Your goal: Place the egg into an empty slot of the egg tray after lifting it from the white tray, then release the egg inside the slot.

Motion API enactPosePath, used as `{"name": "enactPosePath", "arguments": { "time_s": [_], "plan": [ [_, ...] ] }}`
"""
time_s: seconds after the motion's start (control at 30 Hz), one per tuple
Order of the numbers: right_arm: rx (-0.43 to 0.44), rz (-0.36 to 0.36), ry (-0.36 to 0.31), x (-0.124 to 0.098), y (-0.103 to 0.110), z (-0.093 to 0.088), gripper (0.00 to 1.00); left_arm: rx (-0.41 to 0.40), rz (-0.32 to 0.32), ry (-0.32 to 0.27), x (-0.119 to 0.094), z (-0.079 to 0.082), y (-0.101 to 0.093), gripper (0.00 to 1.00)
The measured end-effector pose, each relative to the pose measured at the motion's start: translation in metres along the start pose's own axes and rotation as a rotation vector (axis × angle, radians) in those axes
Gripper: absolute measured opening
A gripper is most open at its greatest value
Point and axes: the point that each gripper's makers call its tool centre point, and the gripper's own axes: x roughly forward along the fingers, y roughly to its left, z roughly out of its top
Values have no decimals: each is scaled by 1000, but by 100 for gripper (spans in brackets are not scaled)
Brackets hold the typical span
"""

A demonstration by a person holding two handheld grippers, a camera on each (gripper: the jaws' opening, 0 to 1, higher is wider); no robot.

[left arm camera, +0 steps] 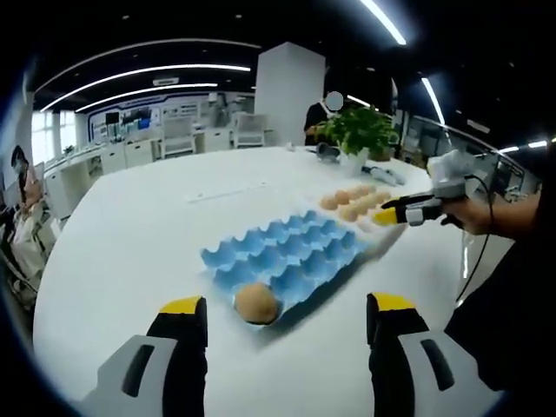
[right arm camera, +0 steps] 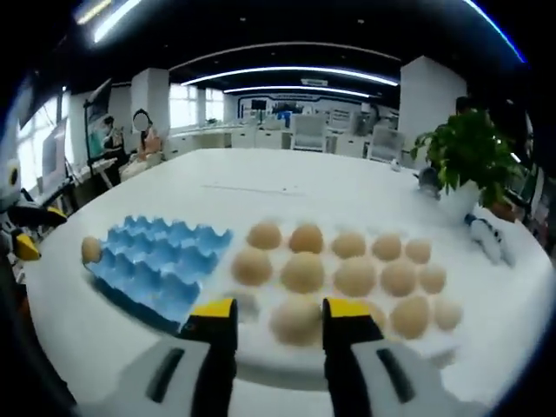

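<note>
Presently, item one: right gripper (right arm camera: 269, 317), jaws parted, nothing between them yet. An egg (right arm camera: 296, 319) on the white tray (right arm camera: 452, 354) lies just ahead of the gap, between the yellow tips, so I judge the move is a short straight advance and a close. It looks nearly round from here; I cannot tell its long axis.

Item two: eggs on the white tray, about fourteen by my count in the right gripper view; the near row is partly hidden.

Item three: blue egg tray (left arm camera: 287, 254), one, just left of the white tray. One egg already seated (left arm camera: 257, 302) in a corner slot; the other slots look empty.

Item four: left gripper (left arm camera: 287, 326), jaws wide apart, empty, hovering near that seated egg.

Item five: potted plant (right arm camera: 469, 156), one, far right.
</note>
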Motion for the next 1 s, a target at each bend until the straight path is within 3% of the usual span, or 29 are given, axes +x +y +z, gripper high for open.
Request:
{"name": "enactPosePath", "arguments": {
  "time_s": [0.13,0.23,0.33,0.47,0.57,0.63,0.73,0.83,1.0],
  "plan": [
    [6,0,22,5,1,-6,46,-10,12,19,-2,-4,2,80],
    [15,-5,36,7,0,-10,45,-36,39,21,-4,-3,7,81],
    [37,-11,37,6,-3,-11,42,-149,95,-30,-7,7,18,82],
    [66,-18,37,6,-6,-11,39,-319,76,-63,-12,15,20,76],
    [52,-27,43,7,-8,-12,36,-382,49,-70,-14,20,18,76],
    [51,-30,44,7,-8,-12,35,-365,49,-67,-15,21,18,81],
    [48,-38,46,7,-10,-12,34,-270,57,-62,-15,23,15,88],
    [37,-54,52,9,-10,-13,34,-243,52,-69,-15,26,7,86],
    [20,-61,53,9,-11,-13,33,-170,144,-15,-15,14,23,83]
  ]
}}
